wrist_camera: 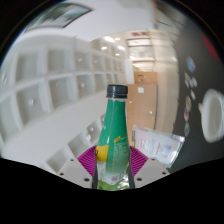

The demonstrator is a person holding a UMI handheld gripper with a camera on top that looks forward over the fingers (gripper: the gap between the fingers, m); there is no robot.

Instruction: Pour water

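A green plastic bottle (114, 135) with a dark cap and a green and yellow label stands upright between my fingers. My gripper (113, 163) is shut on the bottle: both magenta pads (97, 157) press on its lower body at either side. The bottle is held up off any surface, with the room behind it. The bottom of the bottle is hidden by the gripper body.
A white shelf unit (50, 85) with open compartments stands to the left. A clear plastic container (160, 145) sits just to the right of the bottle. A white round object (212, 110) shows at the far right. Ceiling lights are above.
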